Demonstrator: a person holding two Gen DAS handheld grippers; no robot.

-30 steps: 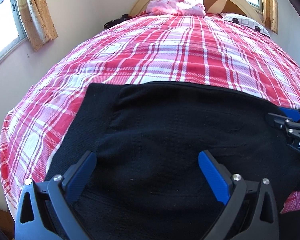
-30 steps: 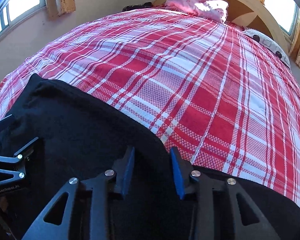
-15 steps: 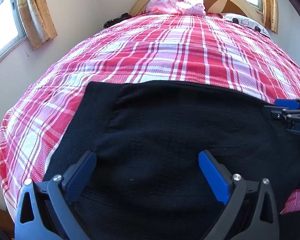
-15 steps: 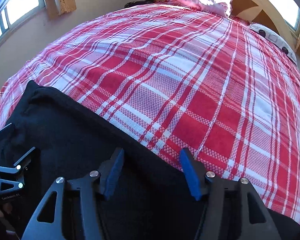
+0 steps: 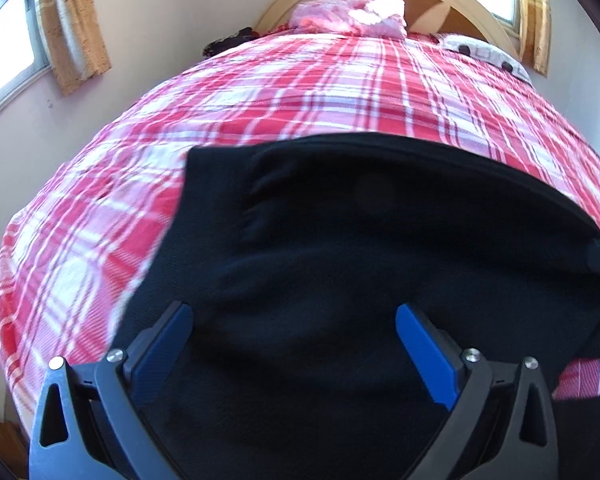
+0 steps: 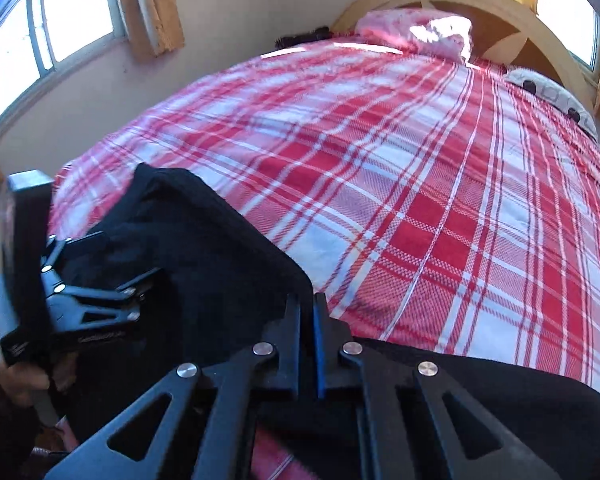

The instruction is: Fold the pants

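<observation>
Black pants (image 5: pixel 340 260) lie spread across the near end of a bed with a red and white plaid cover (image 5: pixel 340 92). My left gripper (image 5: pixel 294 340) hovers over them with its blue pads wide apart and only flat cloth below: open. In the right wrist view my right gripper (image 6: pixel 308 312) is shut, pinching the far edge of the pants (image 6: pixel 204 264) and holding that corner raised off the cover (image 6: pixel 420 184). The left gripper (image 6: pixel 112 260) shows at the left, held by a hand (image 6: pixel 16 376). The right gripper is a dark blur at the left wrist view's right edge.
A pink pillow (image 5: pixel 348 16) and a white patterned pillow (image 5: pixel 484 54) rest against the curved wooden headboard (image 5: pixel 460 4). Windows with yellow curtains (image 5: pixel 76 28) line the wall on the left. The bed's left edge drops off near the wall.
The right gripper's jaws went from apart over the pants' edge to shut on it, and it rose, lifting that edge. The left gripper shifted a little, its jaws unchanged.
</observation>
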